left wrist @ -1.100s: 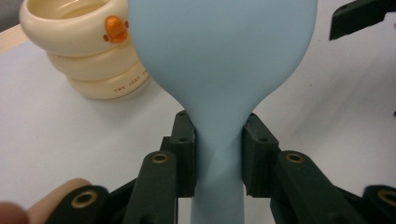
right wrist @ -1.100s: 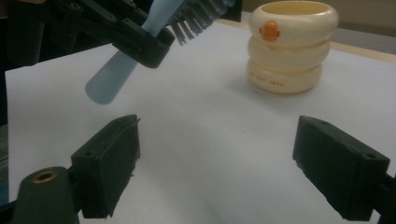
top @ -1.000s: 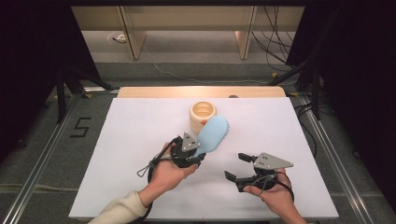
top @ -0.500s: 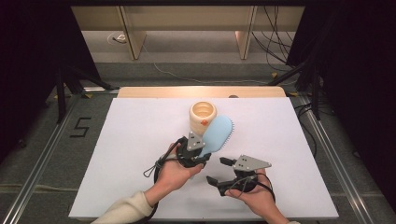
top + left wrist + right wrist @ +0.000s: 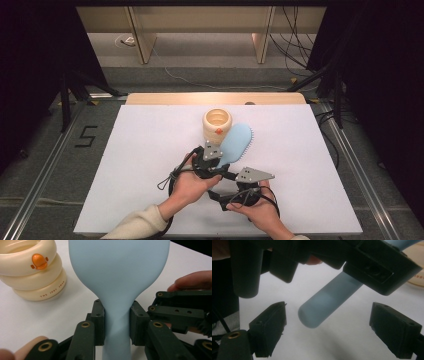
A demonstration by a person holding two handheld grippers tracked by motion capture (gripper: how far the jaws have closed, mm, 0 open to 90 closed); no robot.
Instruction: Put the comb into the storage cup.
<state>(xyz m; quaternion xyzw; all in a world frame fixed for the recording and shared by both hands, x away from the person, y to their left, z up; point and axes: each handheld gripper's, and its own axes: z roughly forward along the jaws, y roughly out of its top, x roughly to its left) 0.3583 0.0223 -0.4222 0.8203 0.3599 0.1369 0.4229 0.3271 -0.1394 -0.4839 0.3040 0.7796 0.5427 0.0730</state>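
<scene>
just right of the cream cup (image 5: 217, 125), the left gripper (image 5: 117, 322) pinches the pale blue brush (image 5: 120, 275) at its neck. it looks light, soft and rubbery; the free handle end sits between the right gripper's (image 5: 327, 330) spread jaws.

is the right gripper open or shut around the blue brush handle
Open. In the right gripper view the right gripper has its jaws spread wide, with the blue brush handle hanging between them, touching neither.
</scene>
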